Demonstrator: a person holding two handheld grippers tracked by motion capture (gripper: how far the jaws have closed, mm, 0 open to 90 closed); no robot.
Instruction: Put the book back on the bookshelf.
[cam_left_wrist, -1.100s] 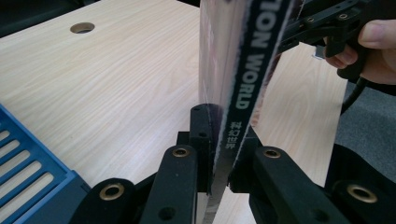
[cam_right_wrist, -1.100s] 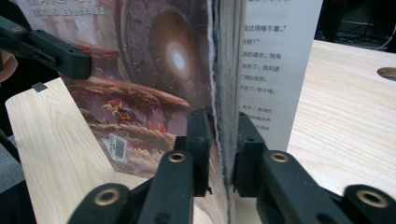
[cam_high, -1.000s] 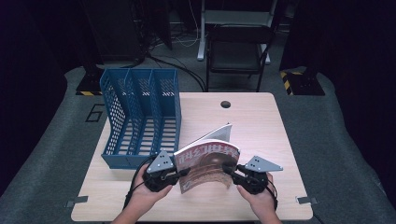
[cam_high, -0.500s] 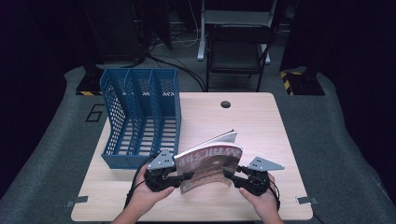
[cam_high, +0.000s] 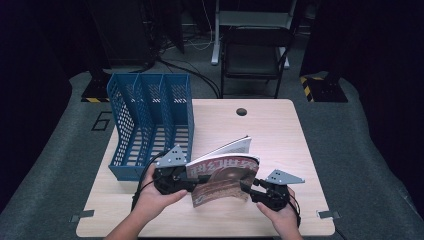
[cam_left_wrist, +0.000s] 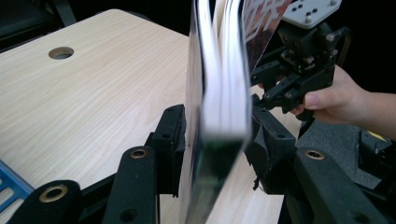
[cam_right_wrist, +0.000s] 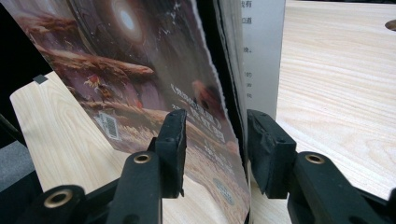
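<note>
The magazine (cam_high: 223, 173) stands on edge near the front of the desk (cam_high: 280, 135), just right of the blue file rack (cam_high: 150, 125), with one hand-held gripper at each end. Compared with a second ago, it sits more upright and its pages fan less toward the back.

The left hand-held gripper (cam_left_wrist: 215, 135) has just been opening. In the left gripper view the magazine's edge stands between the jaws, with a sliver of space on the left side, so the grip looks loosened rather than firm.

The right hand-held gripper (cam_right_wrist: 215, 135) opened a little earlier and now stands steady at a middling width. The cover and pages pass between its jaws, with a visible gap on the cover side.

Judging from this, both hands are re-gripping the magazine to square it up, probably before lifting it into a slot of the rack. With both holds slack, the magazine could slump or splay open.
</note>
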